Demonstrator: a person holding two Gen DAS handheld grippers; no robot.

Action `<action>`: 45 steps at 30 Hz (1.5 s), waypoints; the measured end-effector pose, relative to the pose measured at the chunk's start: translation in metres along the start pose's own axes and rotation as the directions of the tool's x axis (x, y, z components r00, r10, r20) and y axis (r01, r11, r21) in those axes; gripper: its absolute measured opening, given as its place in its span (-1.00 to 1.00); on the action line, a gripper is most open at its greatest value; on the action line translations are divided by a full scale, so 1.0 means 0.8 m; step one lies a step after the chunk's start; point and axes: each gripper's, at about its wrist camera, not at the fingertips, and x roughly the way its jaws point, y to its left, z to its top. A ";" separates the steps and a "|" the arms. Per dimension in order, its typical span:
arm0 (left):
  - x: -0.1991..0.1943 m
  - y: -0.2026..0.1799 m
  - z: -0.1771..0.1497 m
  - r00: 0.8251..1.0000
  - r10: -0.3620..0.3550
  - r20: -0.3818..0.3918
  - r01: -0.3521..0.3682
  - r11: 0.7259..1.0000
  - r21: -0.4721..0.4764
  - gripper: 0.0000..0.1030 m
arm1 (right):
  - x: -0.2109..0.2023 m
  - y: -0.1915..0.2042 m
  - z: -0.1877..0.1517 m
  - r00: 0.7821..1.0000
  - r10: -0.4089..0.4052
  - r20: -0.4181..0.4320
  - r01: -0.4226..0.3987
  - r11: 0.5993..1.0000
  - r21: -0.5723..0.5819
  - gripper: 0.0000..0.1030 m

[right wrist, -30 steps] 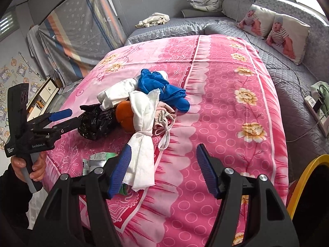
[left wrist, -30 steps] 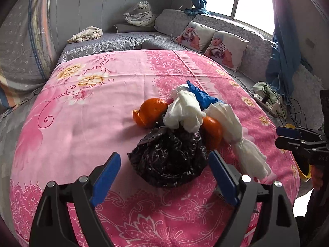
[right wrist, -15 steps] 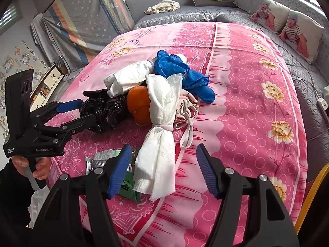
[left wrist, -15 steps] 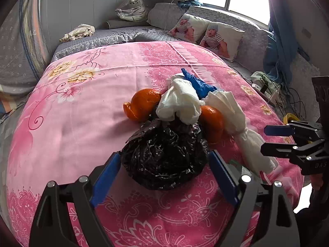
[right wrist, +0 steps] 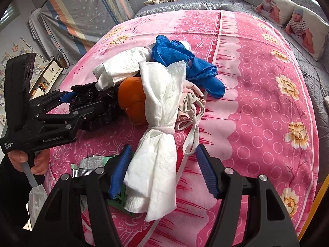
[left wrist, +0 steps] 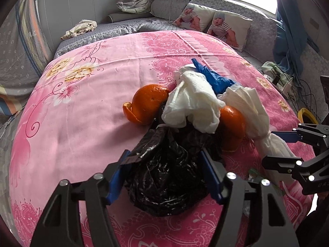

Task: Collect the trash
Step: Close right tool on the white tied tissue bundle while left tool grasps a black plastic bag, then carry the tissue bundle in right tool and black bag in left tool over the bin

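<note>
A pile of trash lies on the pink flowered bedspread (left wrist: 82,123). My left gripper (left wrist: 165,175) has a crumpled black plastic bag (left wrist: 164,177) filling the gap between its jaws, which are closing with the pads against it. Behind the bag are orange peel (left wrist: 148,105), a crumpled white tissue (left wrist: 191,105), a blue glove (left wrist: 213,78) and a second orange (left wrist: 232,123). My right gripper (right wrist: 164,170) is open, straddling the lower end of a tied white tissue bundle (right wrist: 158,144); only its left pad is near the tissue. A green wrapper (right wrist: 92,164) lies under that pad.
Beige straps (right wrist: 189,107) lie right of the bundle. Two baby-print pillows (left wrist: 216,24) and grey bedding line the far side. A yellow rim (right wrist: 320,193) shows off the bed's right edge, near cables (left wrist: 287,82). A person's hand (right wrist: 26,160) holds the left gripper's handle.
Both grippers came forward and down onto the pile. The left jaws narrowed from wide open onto the black bag. The right jaws now straddle the tissue bundle, their width unchanged.
</note>
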 end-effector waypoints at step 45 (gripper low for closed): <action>-0.097 0.154 -0.015 0.973 0.196 0.118 -0.139 0.916 -0.376 -0.45 | -0.034 0.056 0.045 0.992 0.067 0.108 -0.052 0.990 -0.134 -0.62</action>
